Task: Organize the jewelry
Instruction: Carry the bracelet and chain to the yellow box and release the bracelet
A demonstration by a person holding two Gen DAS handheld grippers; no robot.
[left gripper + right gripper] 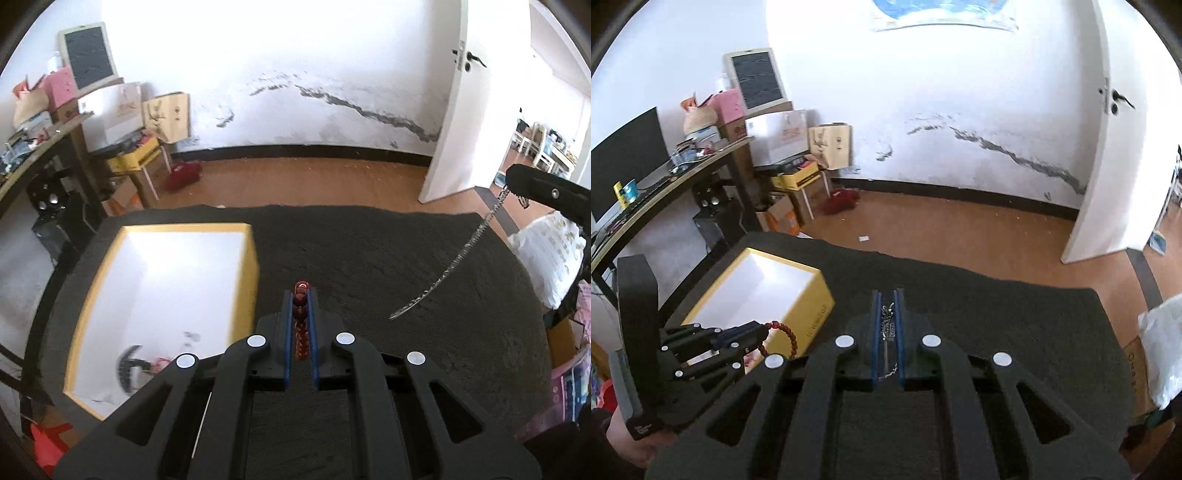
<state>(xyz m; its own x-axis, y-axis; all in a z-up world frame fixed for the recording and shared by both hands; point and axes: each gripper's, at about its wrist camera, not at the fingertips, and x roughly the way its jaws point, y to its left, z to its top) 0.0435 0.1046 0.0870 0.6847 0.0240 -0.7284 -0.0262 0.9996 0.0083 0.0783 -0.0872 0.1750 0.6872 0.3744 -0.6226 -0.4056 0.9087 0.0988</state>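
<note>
Jewelry is split between the two grippers right now, one piece each. The left gripper has its jaws squeezed fully together on a red bead bracelet, with the beads wedged along the blue pads and one bead poking out past the tips; in the right wrist view the rest of the loop droops below those jaws. The right gripper is closed just as tight on a silver chain, part of it bunched up between its pads while a long tail hangs down and ends just above the dark desk. Pinching both pieces hard makes sense to me, since beads and thin links would slip out of anything looser. A yellow box with a white inside sits open on the desk, just left of the left jaws and well off to the left of the right ones, so I'd guess that's where both pieces go. The bracelet is the closer one. Watch that swinging chain tail near the box wall, it could catch on the rim.
</note>
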